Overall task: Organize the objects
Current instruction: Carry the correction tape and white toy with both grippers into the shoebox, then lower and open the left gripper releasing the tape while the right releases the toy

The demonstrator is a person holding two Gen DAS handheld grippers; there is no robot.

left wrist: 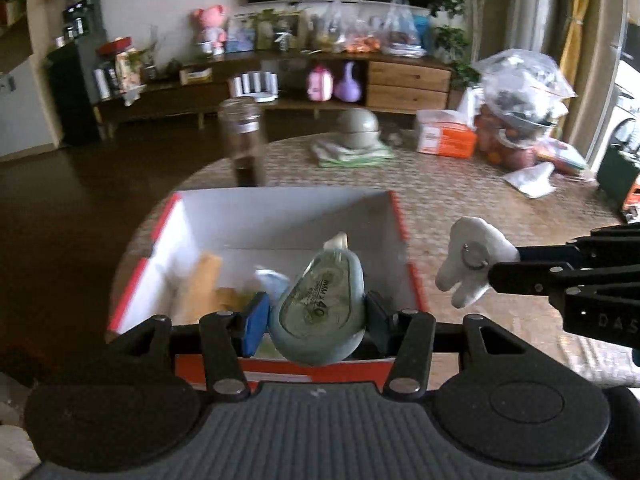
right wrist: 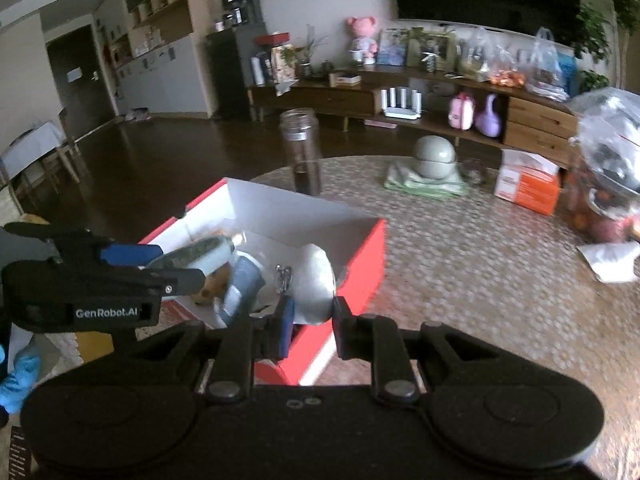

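A red box with white inner walls (left wrist: 280,216) (right wrist: 360,256) stands on the round table. My left gripper (left wrist: 316,320) (right wrist: 172,268) is shut on a grey-green correction tape dispenser (left wrist: 320,292) (right wrist: 200,254) and hangs over the box's near side. From the right, my right gripper (left wrist: 496,272) (right wrist: 314,316) is shut on a white plush tooth keychain (left wrist: 468,264) (right wrist: 316,280) with a metal ring, at the box's right edge. A tan wooden piece (left wrist: 204,280) and a blue-white item (right wrist: 244,280) lie inside the box.
A tall glass jar (left wrist: 244,140) (right wrist: 302,152) stands just behind the box. Farther back are stacked grey bowls on a folded cloth (left wrist: 358,128), an orange tissue box (left wrist: 446,132), a full plastic bag (left wrist: 520,112) and a white paper (left wrist: 530,180).
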